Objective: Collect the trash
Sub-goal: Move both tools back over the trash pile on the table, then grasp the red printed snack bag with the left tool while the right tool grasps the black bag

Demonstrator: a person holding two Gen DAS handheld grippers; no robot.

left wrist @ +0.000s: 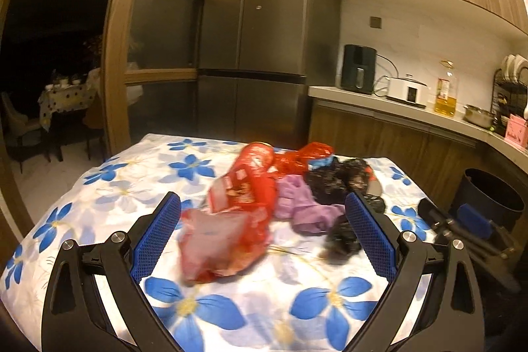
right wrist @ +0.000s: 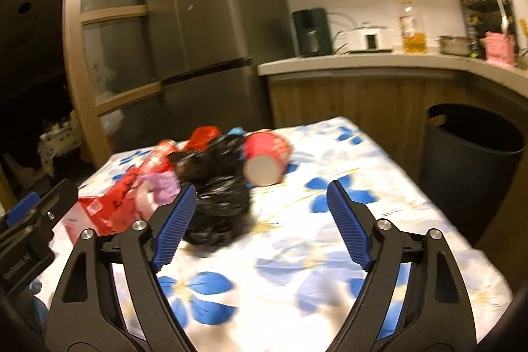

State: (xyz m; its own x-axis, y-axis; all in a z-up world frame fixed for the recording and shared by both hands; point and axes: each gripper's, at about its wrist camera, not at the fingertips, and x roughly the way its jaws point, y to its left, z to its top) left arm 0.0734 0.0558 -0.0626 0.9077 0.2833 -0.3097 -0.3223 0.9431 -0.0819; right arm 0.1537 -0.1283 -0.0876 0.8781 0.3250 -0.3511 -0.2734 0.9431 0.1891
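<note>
Grey refrigerator (left wrist: 257, 32) at the back, beside a wooden-framed door (left wrist: 165, 22). Kitchen counter (right wrist: 363, 61) to the right of it, carrying a dark appliance (right wrist: 312, 32), a white cooker (right wrist: 368, 37) and an oil bottle (right wrist: 412, 28). In the foreground, tabletop (right wrist: 313, 236) under a white cloth with blue flowers. Dark round bin (right wrist: 472, 154) on the floor off the right edge of the tabletop, below the counter.

Trash heaped near the middle of the tabletop: red plastic wrapper (left wrist: 244, 187) on the left side of the heap, crumpled black bag (right wrist: 214, 200) on the right side, purple crumpled piece (left wrist: 303, 207) between them, red paper cup (right wrist: 267, 157) lying on its side against the black bag, its white end facing the camera.

Left gripper (left wrist: 262, 236) spread wide, blue fingers (left wrist: 158, 236) on either side of the near edge of the heap, pressing nothing. Right gripper (right wrist: 257, 226) likewise spread wide, left finger in front of the black bag, bare cloth between the fingers (right wrist: 349, 226), nothing gripped. Motion blur over both views.
</note>
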